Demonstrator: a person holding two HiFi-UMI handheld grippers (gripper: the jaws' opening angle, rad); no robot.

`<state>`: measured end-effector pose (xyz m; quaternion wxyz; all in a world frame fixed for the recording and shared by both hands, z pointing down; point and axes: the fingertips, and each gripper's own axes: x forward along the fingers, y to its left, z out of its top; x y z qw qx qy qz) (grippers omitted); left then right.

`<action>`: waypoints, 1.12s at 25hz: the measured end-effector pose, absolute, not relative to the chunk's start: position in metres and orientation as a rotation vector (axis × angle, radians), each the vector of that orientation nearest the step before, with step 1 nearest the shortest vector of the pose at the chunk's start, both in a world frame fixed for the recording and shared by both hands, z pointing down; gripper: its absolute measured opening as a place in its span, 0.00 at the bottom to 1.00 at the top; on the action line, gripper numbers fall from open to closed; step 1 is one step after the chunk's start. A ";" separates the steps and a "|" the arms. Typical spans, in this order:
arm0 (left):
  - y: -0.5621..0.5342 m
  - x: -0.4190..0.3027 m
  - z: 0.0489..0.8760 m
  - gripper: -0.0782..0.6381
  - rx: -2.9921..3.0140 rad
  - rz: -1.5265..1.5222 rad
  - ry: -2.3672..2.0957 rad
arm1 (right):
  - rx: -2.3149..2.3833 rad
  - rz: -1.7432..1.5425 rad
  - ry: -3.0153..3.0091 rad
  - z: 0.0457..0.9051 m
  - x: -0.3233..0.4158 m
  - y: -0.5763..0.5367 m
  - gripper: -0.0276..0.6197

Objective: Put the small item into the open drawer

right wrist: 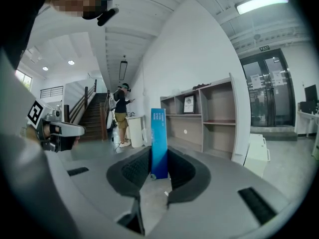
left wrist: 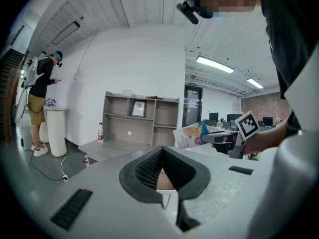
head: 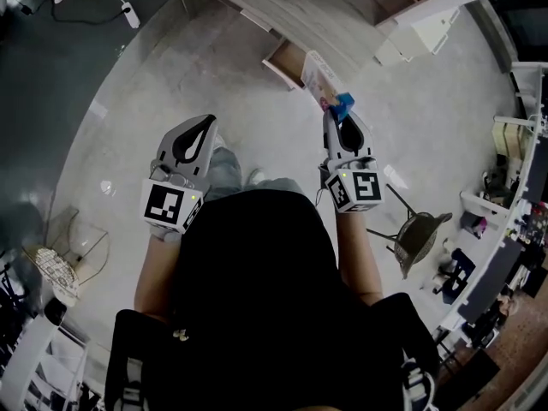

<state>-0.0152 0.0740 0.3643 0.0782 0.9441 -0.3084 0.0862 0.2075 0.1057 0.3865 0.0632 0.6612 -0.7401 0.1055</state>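
Note:
My right gripper (head: 336, 116) is shut on a thin flat box (head: 325, 86) with a blue edge and a printed pink-and-white face. In the right gripper view its blue edge (right wrist: 158, 142) stands upright between the pads. The box hangs in the air just short of the open drawer (head: 285, 62), which juts out of a long pale desk. My left gripper (head: 206, 124) is lower and to the left, jaws together with nothing in them. The left gripper view shows the box (left wrist: 191, 134) off to the right.
A grey shelf unit (left wrist: 142, 120) stands behind the low desk (left wrist: 107, 148), with a bottle (left wrist: 100, 132) on the desk. A person (left wrist: 40, 101) stands by a white pedestal (left wrist: 55, 131). A chair (head: 417, 231) is on my right, and a power strip (head: 131, 14) lies on the floor.

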 end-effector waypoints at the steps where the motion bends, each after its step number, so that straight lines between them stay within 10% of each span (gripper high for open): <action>1: 0.064 -0.018 0.364 0.11 2.829 0.259 -0.917 | 1.999 0.320 -2.226 0.387 0.205 0.096 0.18; 28: -0.048 -0.045 0.389 0.11 2.736 0.310 -0.859 | 1.789 0.459 -1.880 0.499 0.201 -0.025 0.18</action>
